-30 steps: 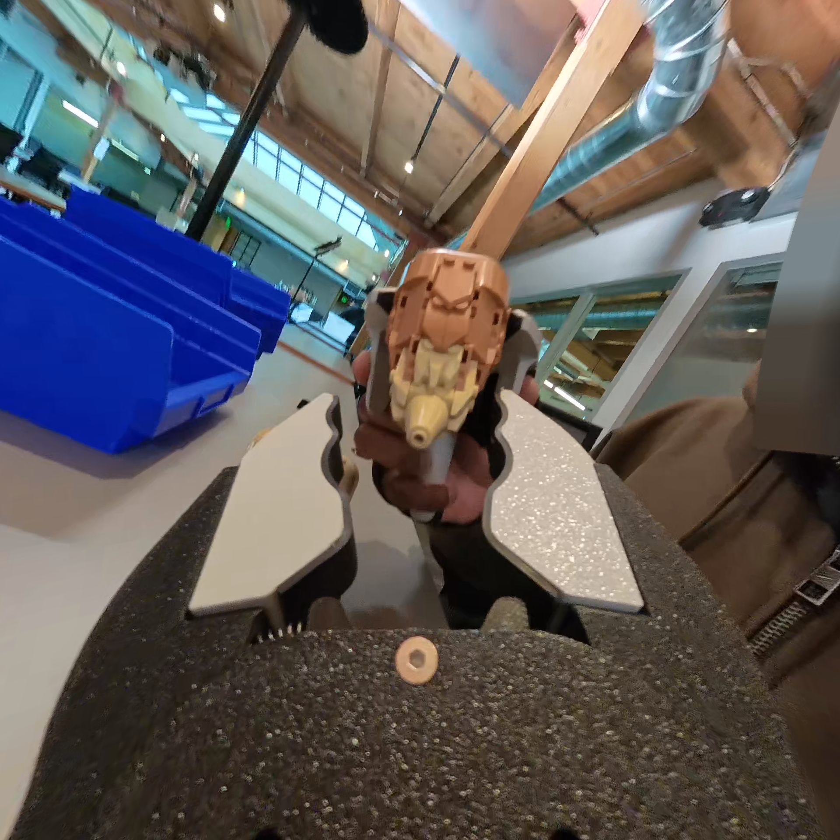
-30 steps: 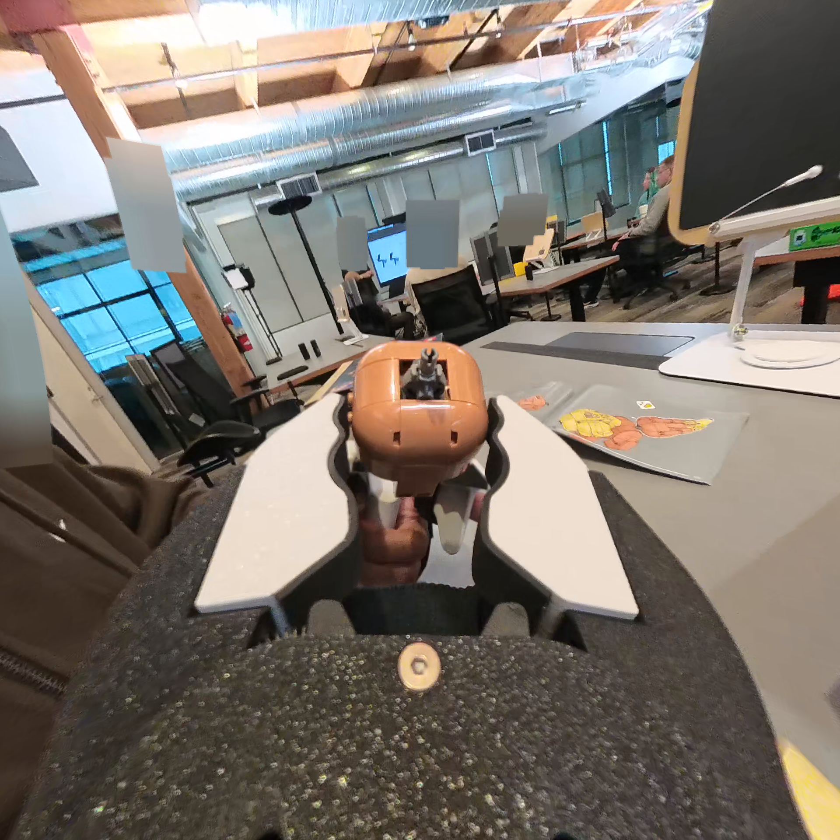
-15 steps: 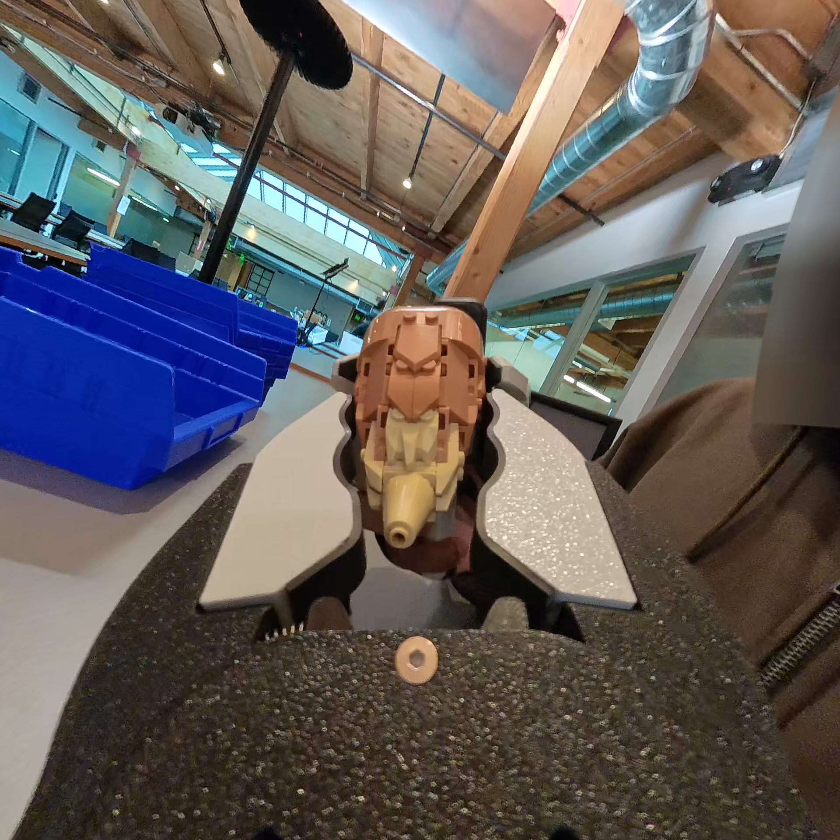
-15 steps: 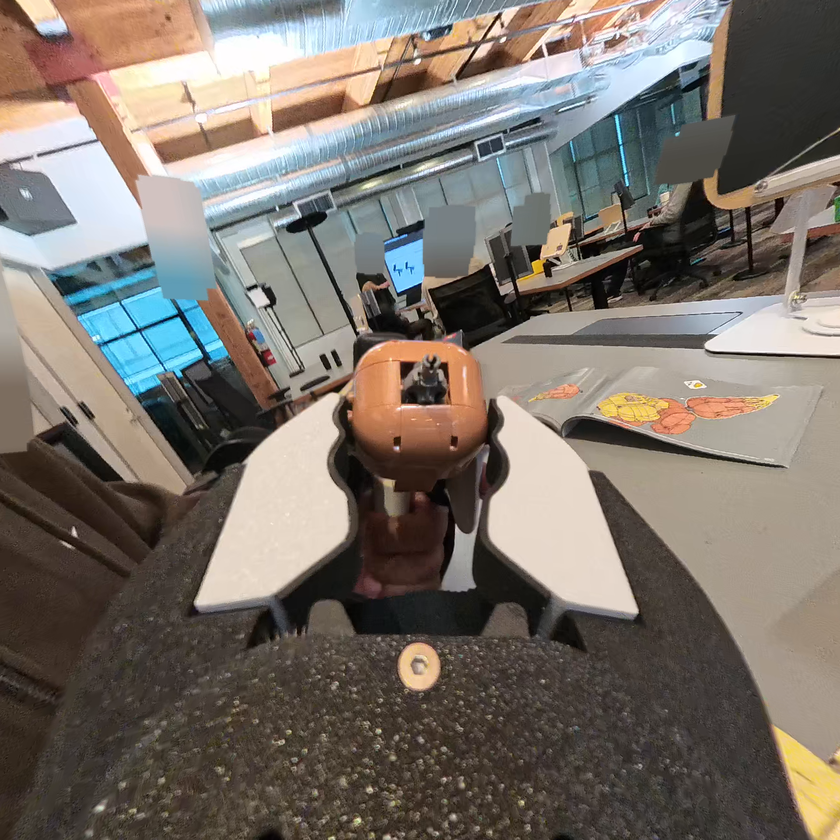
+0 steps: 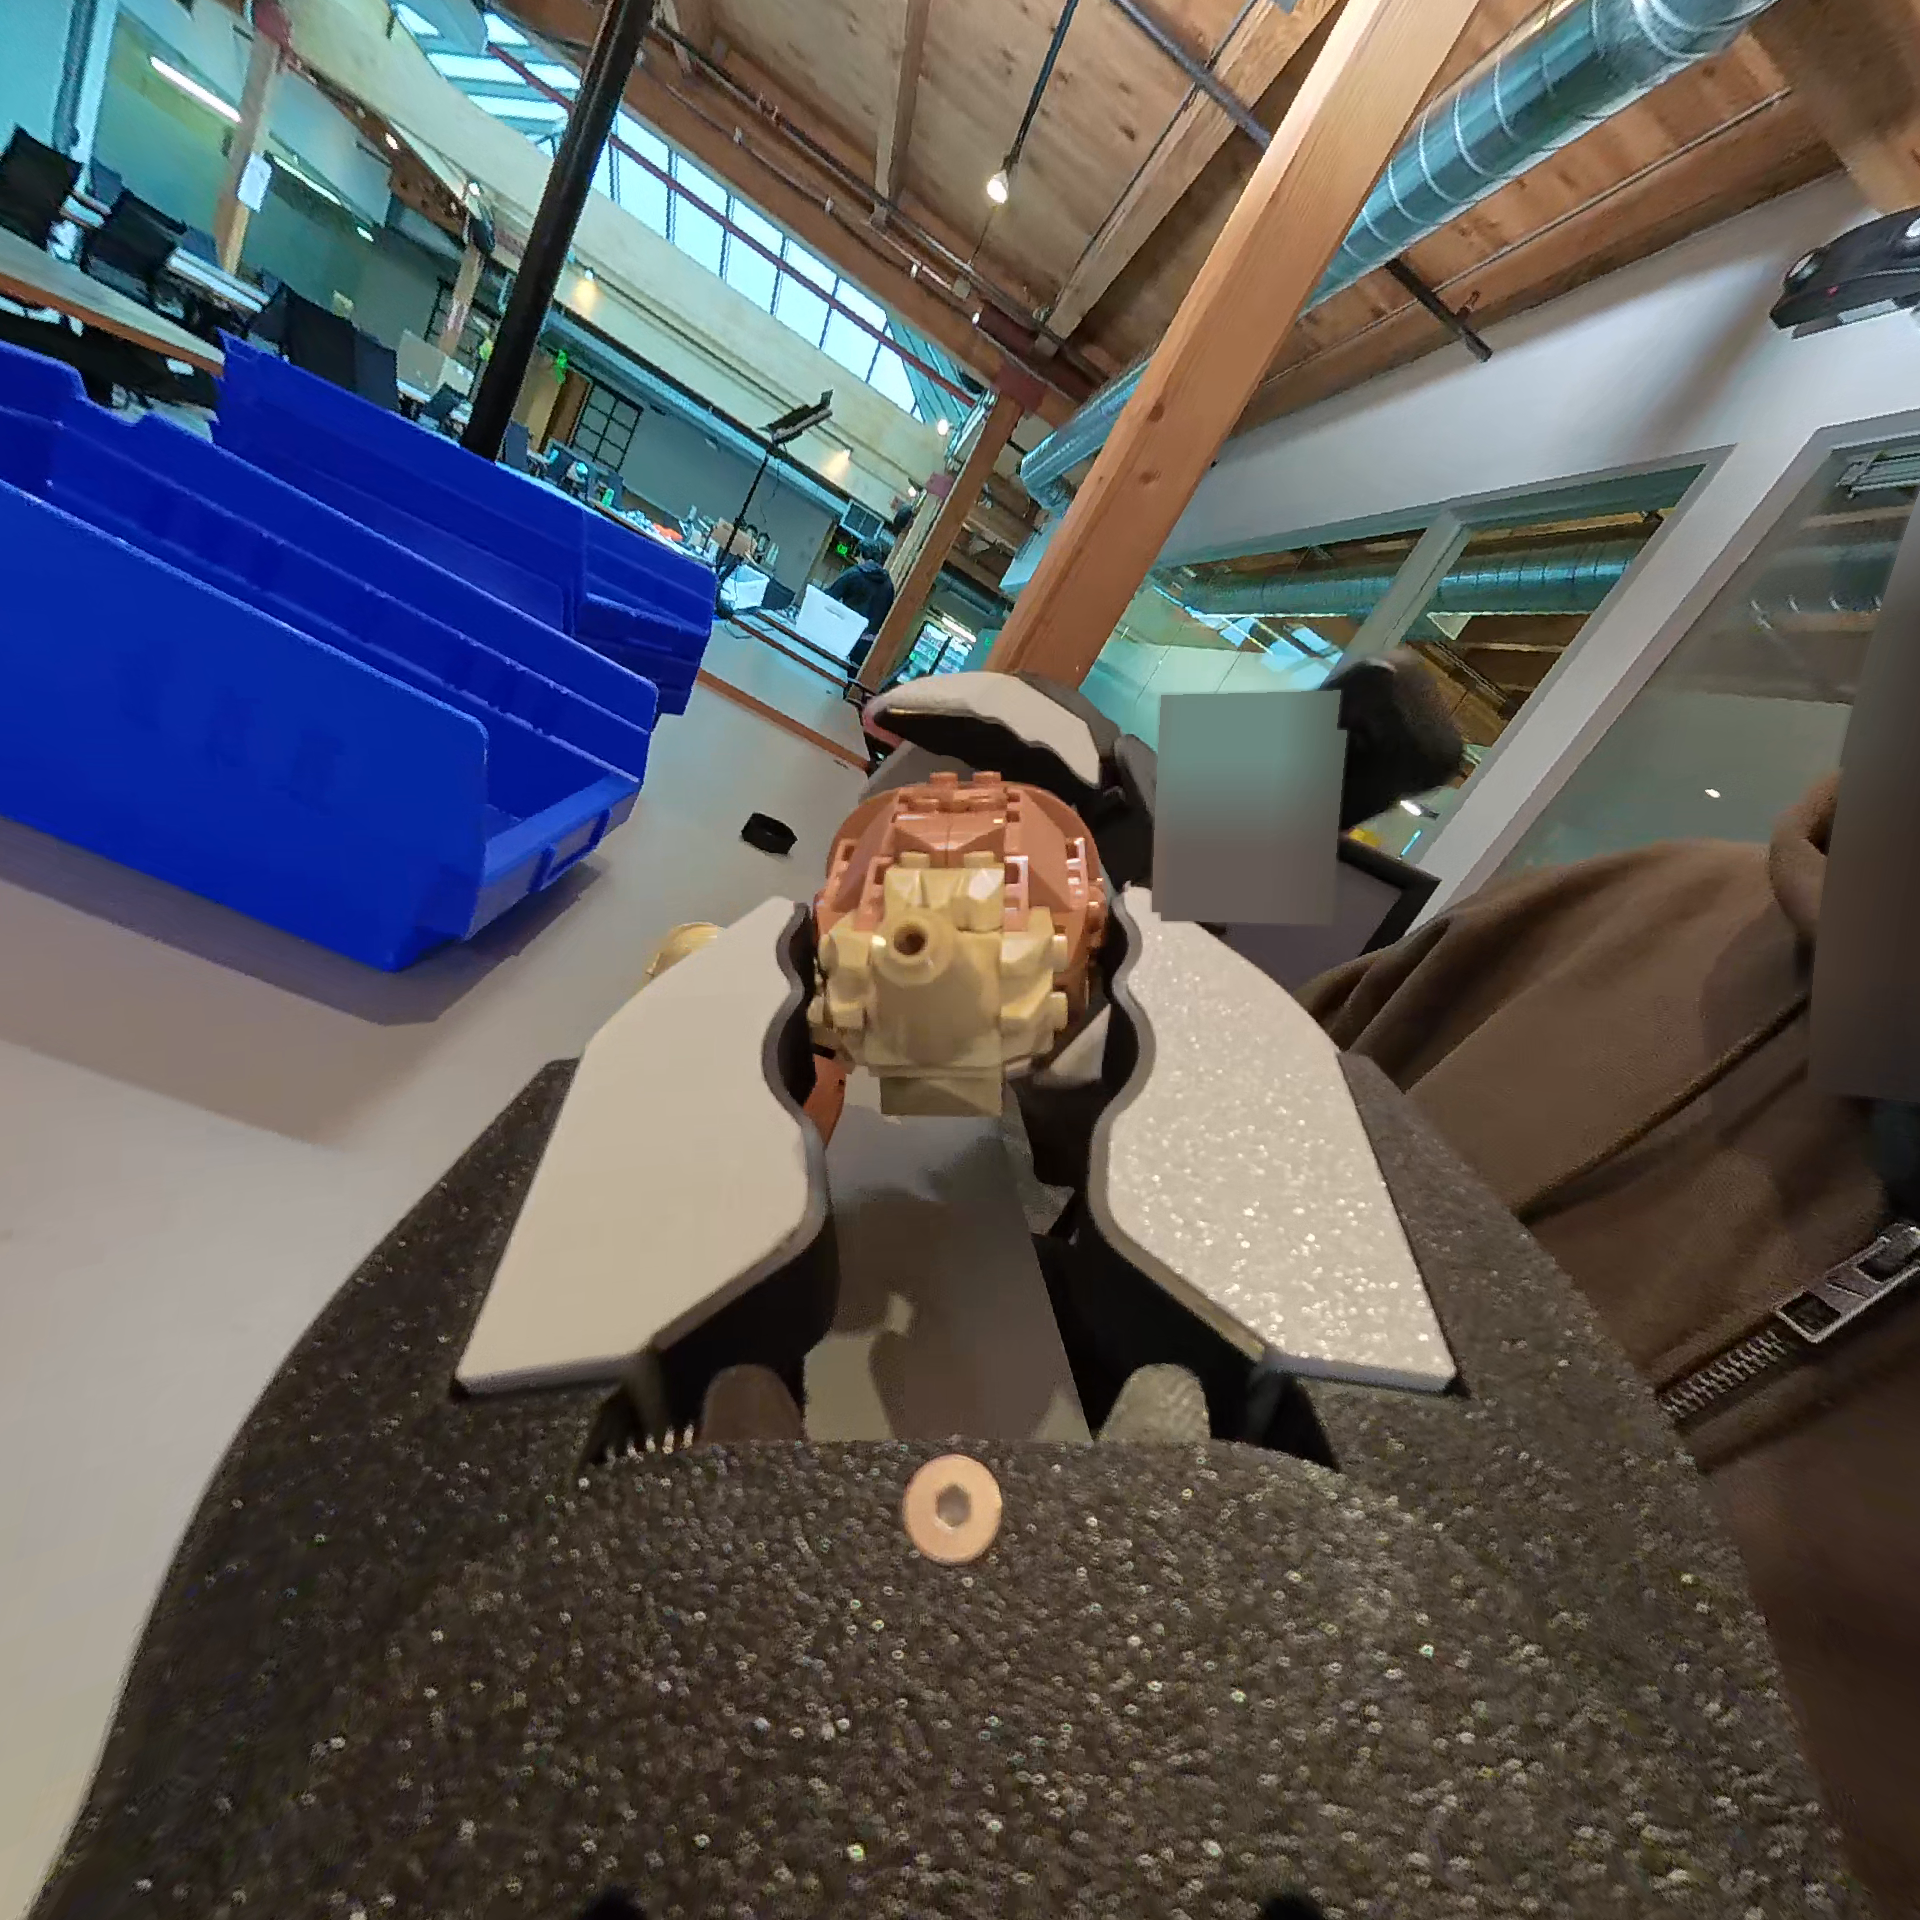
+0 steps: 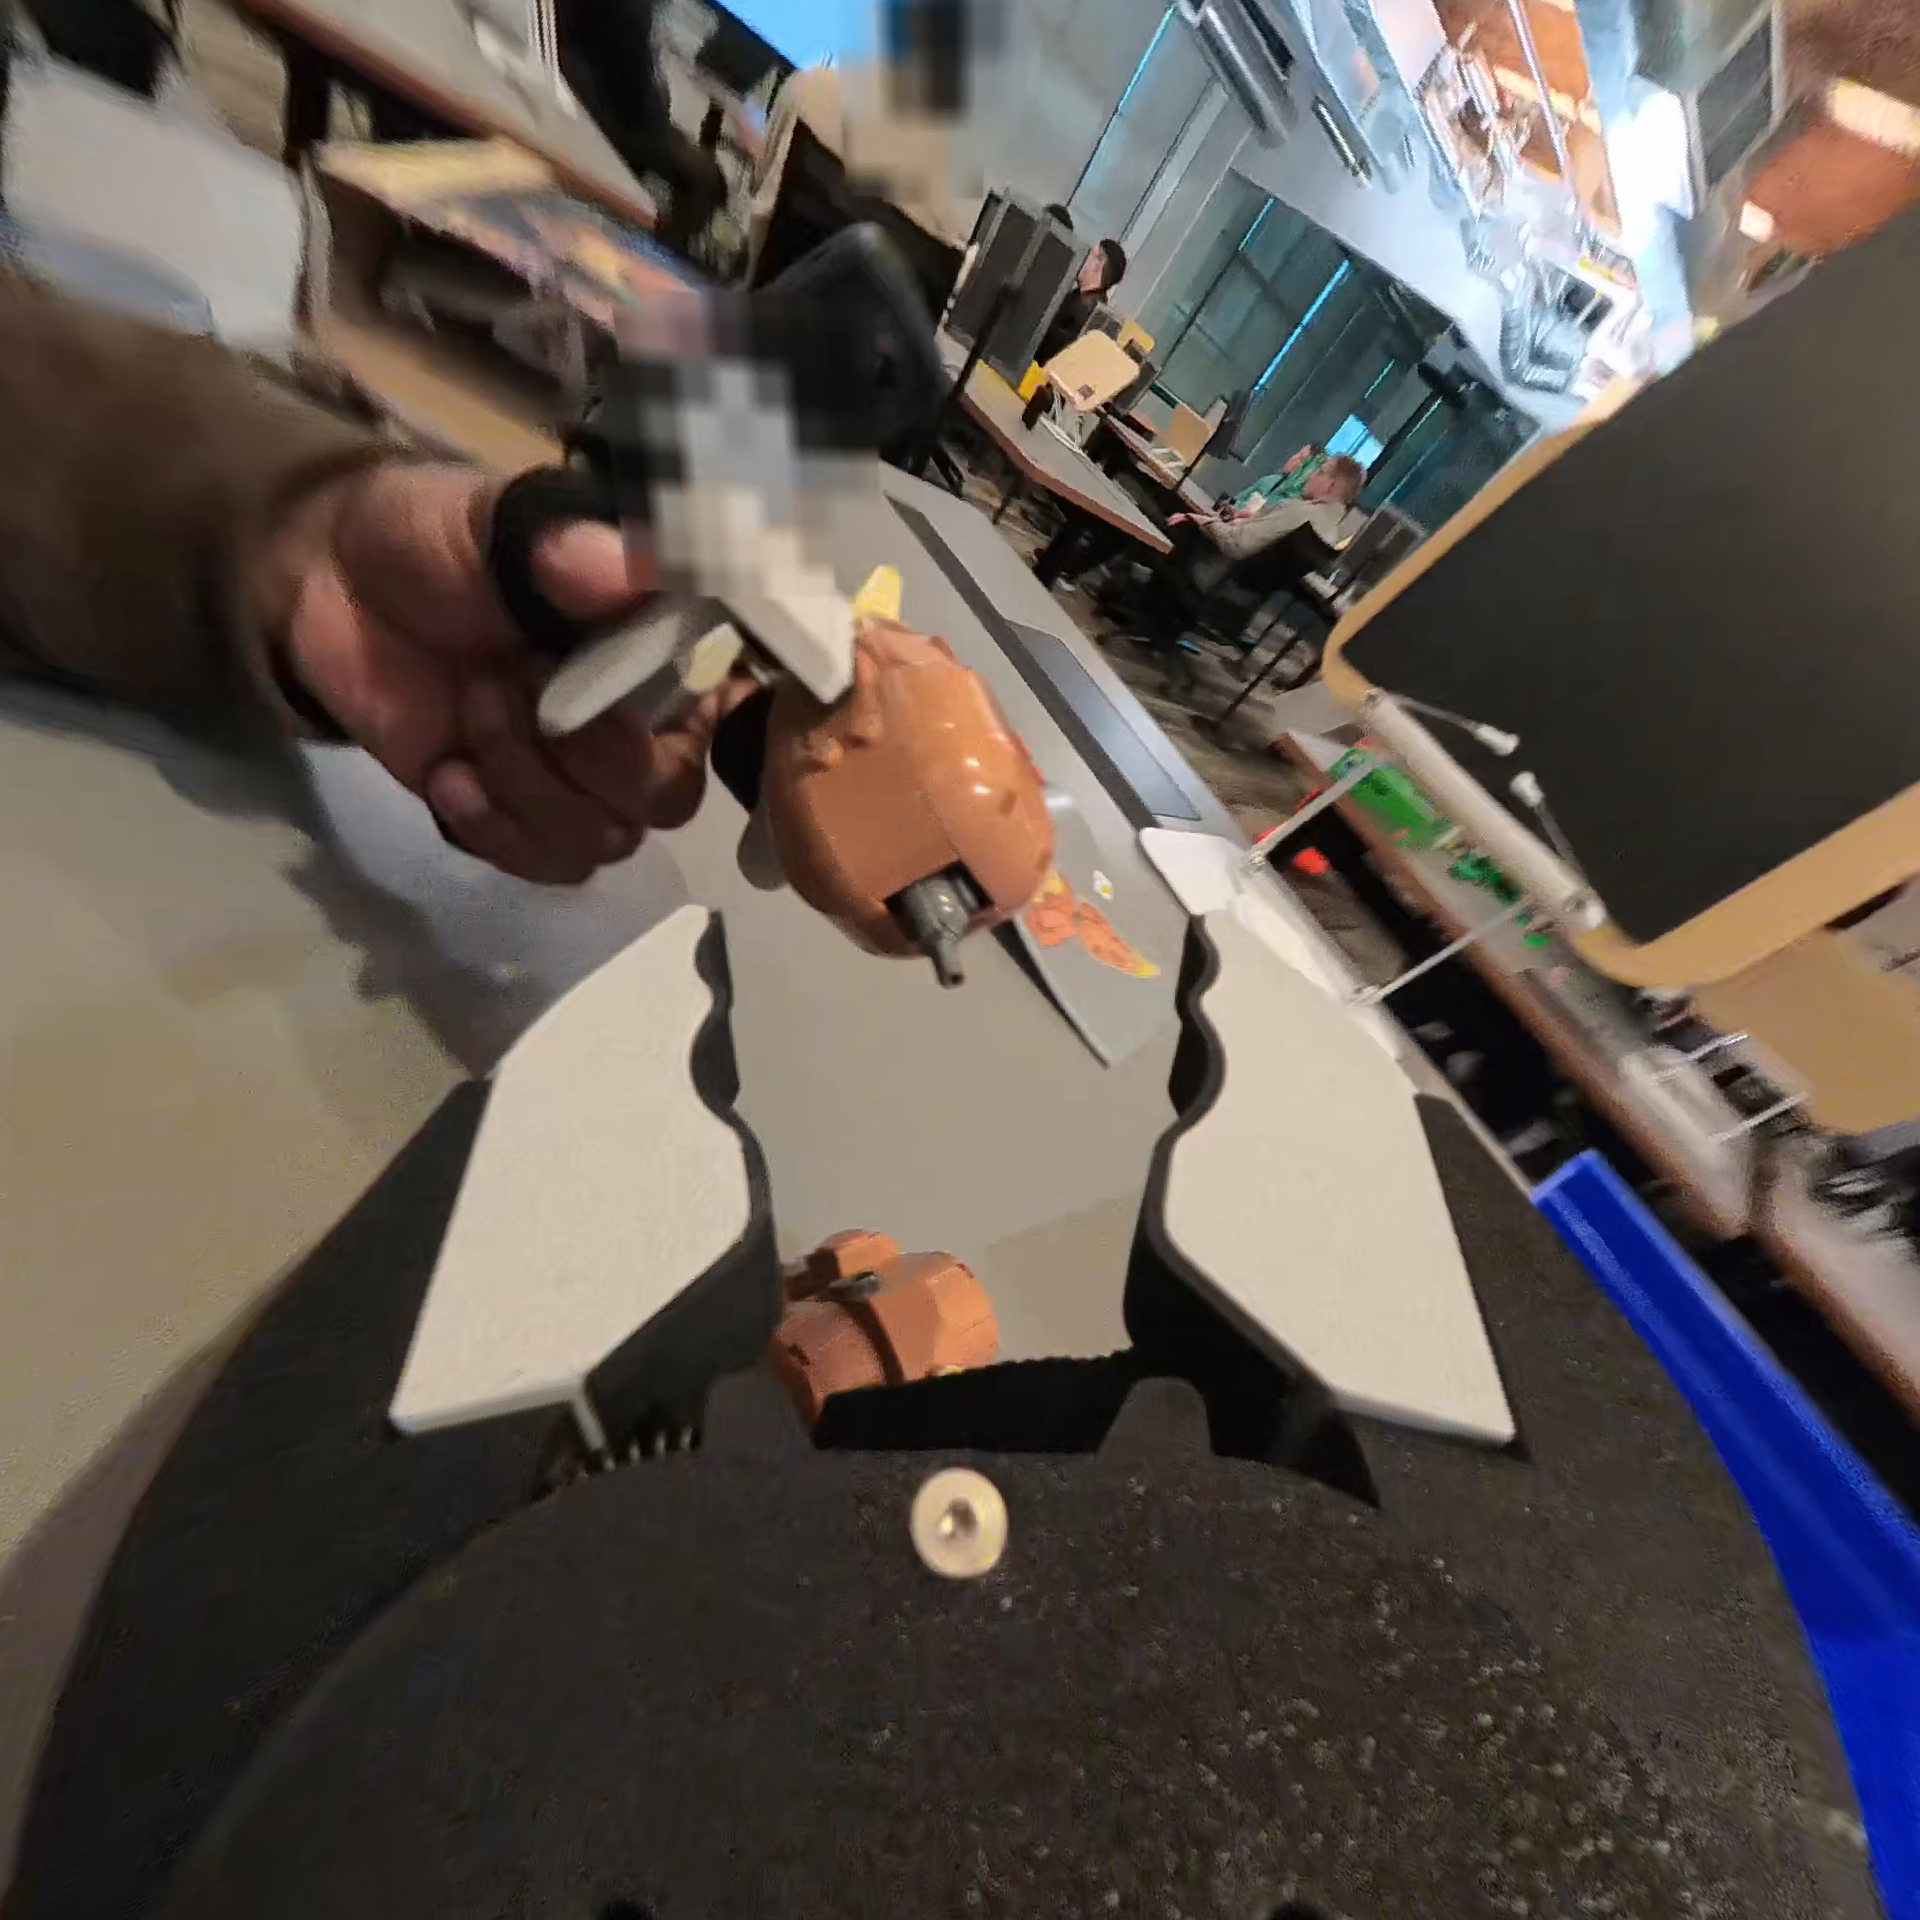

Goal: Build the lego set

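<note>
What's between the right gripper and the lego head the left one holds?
Nothing, in the right wrist view: the open right gripper faces the lego head over bare table. A smaller brown lego piece sits farther back between its fingers.

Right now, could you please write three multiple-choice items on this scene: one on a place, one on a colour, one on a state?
1. Where is the brown lego head?
A. between the left gripper's fingers
B. in a blue bin
C. on the booklet

2. What colour is the head's snout?
A. green
B. tan
C. blue

3. How is the right gripper?
A. shut on the head
B. shut on the booklet
C. open

Answers: 1 A, both fingers flank and press it; 2 B, the front bricks are tan; 3 C, its fingers stand wide apart, holding nothing.
</note>
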`<state>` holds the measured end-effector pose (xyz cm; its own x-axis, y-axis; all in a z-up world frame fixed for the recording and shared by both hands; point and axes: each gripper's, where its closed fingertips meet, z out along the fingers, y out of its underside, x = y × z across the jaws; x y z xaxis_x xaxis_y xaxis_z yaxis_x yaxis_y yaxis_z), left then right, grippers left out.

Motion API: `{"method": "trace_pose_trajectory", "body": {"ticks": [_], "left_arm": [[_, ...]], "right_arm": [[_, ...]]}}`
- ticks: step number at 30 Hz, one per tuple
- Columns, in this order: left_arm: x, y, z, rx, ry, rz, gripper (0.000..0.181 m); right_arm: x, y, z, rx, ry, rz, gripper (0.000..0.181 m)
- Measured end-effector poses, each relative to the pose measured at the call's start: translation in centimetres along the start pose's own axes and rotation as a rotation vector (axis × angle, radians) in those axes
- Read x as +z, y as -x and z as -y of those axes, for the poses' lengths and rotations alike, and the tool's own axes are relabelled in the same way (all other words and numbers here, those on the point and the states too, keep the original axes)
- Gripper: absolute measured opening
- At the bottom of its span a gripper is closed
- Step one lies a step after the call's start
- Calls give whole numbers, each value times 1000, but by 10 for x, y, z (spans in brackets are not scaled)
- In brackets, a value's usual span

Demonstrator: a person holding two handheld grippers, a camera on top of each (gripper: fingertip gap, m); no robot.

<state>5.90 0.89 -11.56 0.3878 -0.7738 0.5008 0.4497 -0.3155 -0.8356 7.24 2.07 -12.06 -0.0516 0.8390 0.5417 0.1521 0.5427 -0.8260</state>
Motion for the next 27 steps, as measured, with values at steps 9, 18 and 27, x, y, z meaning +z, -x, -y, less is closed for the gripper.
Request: {"method": "trace_pose_trajectory", "body": {"ticks": [9, 18, 27], "left_arm": [[8, -8, -16, -13, 124, -34, 54], [14, -8, -24, 36, 223, -10, 66], [17, -9, -35, 9, 307, -42, 68]], "right_arm": [[18, 16, 3, -321, 10, -61, 59], [20, 19, 5, -349, -21, -140, 58], [14, 21, 9, -326, -70, -98, 58]]}}
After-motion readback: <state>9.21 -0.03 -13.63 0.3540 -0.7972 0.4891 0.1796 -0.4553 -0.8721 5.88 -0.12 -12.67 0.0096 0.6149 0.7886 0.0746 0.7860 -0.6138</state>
